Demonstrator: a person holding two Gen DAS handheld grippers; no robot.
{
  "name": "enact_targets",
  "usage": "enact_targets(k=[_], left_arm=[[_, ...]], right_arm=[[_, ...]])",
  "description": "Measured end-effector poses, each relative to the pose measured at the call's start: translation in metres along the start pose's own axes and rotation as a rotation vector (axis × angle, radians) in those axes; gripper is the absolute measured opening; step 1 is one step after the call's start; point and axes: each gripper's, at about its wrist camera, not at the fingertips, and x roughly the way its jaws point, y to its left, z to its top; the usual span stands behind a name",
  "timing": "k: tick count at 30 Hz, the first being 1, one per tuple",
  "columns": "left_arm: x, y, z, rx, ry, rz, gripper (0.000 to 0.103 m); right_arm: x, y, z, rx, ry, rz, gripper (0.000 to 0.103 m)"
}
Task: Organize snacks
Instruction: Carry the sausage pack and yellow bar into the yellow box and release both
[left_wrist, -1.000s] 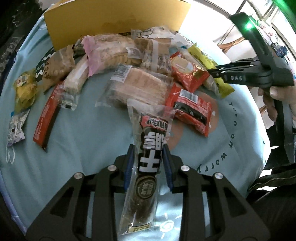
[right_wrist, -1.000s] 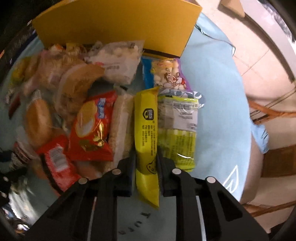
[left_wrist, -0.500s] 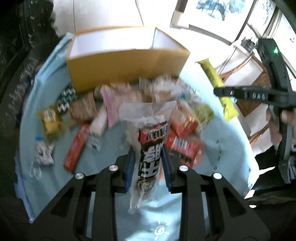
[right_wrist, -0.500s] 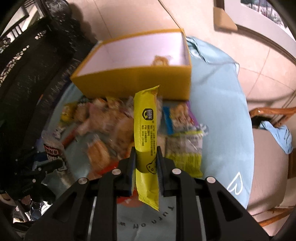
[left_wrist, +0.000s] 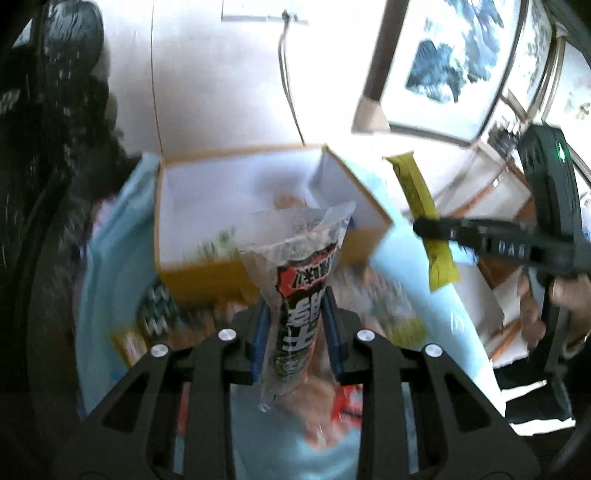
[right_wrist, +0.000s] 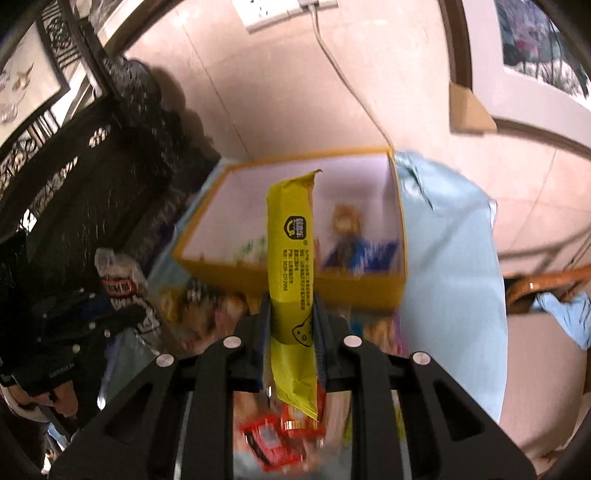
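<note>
My left gripper (left_wrist: 295, 325) is shut on a clear snack pack with a black label (left_wrist: 303, 295), held upright in the air before the open yellow box (left_wrist: 207, 280). My right gripper (right_wrist: 291, 325) is shut on a long yellow snack bar (right_wrist: 291, 240), also lifted and standing in front of the box (right_wrist: 354, 291). The box holds a few packs, one of them blue (right_wrist: 354, 251). In the left wrist view the right gripper (left_wrist: 424, 229) and its yellow bar (left_wrist: 417, 192) hang to the right of the box. Loose snacks, blurred, lie on the light blue tablecloth (right_wrist: 450, 258) beneath both grippers.
Red packs (right_wrist: 273, 443) lie below the right gripper. A wooden chair (right_wrist: 546, 284) stands off the table's right edge. A dark ornate screen (right_wrist: 74, 177) rises at the left. A cable (right_wrist: 347, 81) runs down the wall behind the box. A hand (left_wrist: 565, 291) grips the right tool.
Both grippers have risen off the table with their packs and tilted up, so the box's inside and the wall behind now show. The snack pile has dropped lower in both views.
</note>
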Motion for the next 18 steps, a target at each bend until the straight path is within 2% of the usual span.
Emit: enact_targets(k=[4, 7, 10, 11, 12, 14, 15, 16, 18], left_arm=[[0.022, 0.012, 0.056, -0.012, -0.034, 0.014, 0.027], [0.053, 0.019, 0.089, 0.000, -0.015, 0.025, 0.027], [0.086, 0.028, 0.107, -0.008, 0.011, 0.051, 0.029], [0.097, 0.031, 0.111, -0.016, 0.017, 0.067, 0.035], [0.109, 0.034, 0.114, -0.026, 0.021, 0.108, 0.060], [0.114, 0.038, 0.117, -0.048, -0.015, 0.175, 0.080], [0.114, 0.040, 0.116, -0.058, -0.032, 0.190, 0.083], [0.112, 0.042, 0.116, -0.071, -0.044, 0.180, 0.084], [0.107, 0.045, 0.112, -0.084, -0.053, 0.167, 0.087]], right_arm=[[0.024, -0.005, 0.042, 0.016, -0.026, 0.008, 0.020], [0.046, -0.007, 0.062, 0.024, -0.021, -0.004, 0.020], [0.073, -0.011, 0.077, 0.043, -0.021, -0.037, 0.022], [0.084, -0.014, 0.081, 0.053, -0.007, -0.046, 0.023], [0.096, -0.018, 0.083, 0.061, 0.015, -0.063, 0.025], [0.108, -0.024, 0.081, 0.071, 0.024, -0.100, 0.039], [0.107, -0.026, 0.078, 0.078, 0.002, -0.119, 0.056], [0.103, -0.029, 0.074, 0.084, -0.028, -0.132, 0.061], [0.098, -0.033, 0.067, 0.076, -0.037, -0.125, 0.061]])
